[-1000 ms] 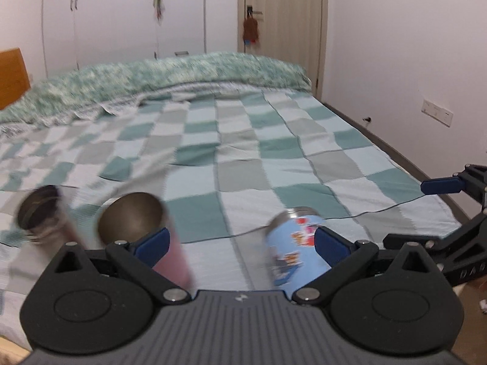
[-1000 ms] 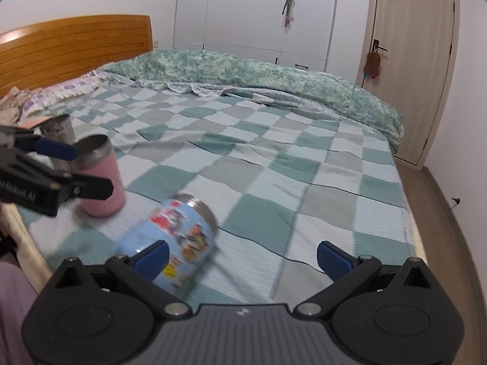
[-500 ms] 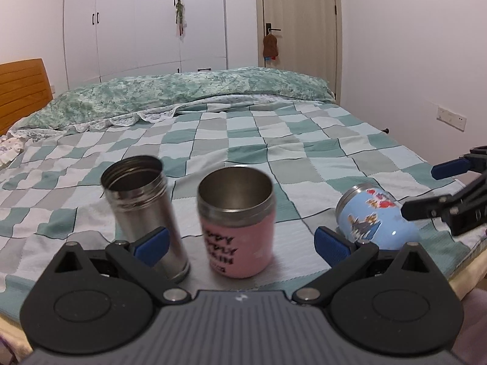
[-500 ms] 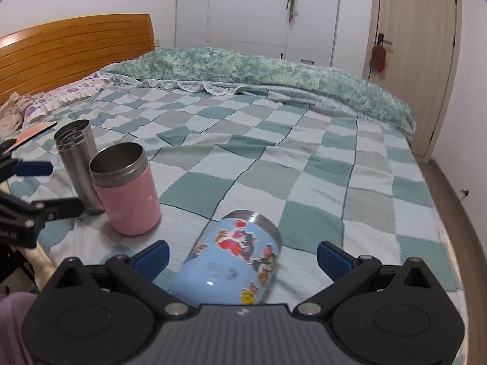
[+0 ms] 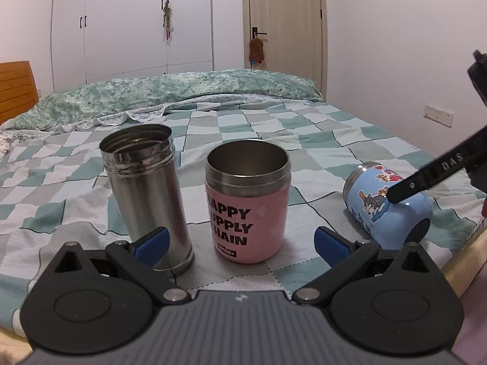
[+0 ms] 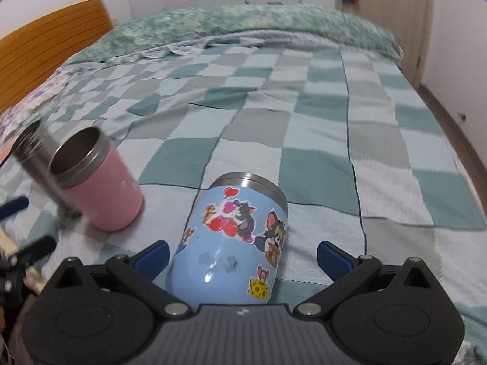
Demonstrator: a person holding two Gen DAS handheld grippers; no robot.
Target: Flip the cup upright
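A blue cartoon-sticker cup [image 6: 234,237] lies on its side on the checkered bed cover, mouth pointing away from me; it also shows in the left wrist view [image 5: 386,206]. My right gripper [image 6: 242,255] is open, its blue-tipped fingers either side of the cup's base end. One right finger [image 5: 426,179] reaches over the cup in the left wrist view. My left gripper [image 5: 240,243] is open and empty, facing an upright pink cup [image 5: 247,200] and an upright steel flask [image 5: 146,188].
The pink cup [image 6: 97,182] and steel flask [image 6: 39,164] stand left of the blue cup. The bed edge [image 5: 465,261] runs close on the right. A rumpled green duvet [image 5: 170,94] lies at the far side, a wooden headboard [image 6: 51,45] to the left.
My right gripper has moved forward and down, so the blue cup now lies between its fingers. My left gripper has moved closer to the pink cup and flask.
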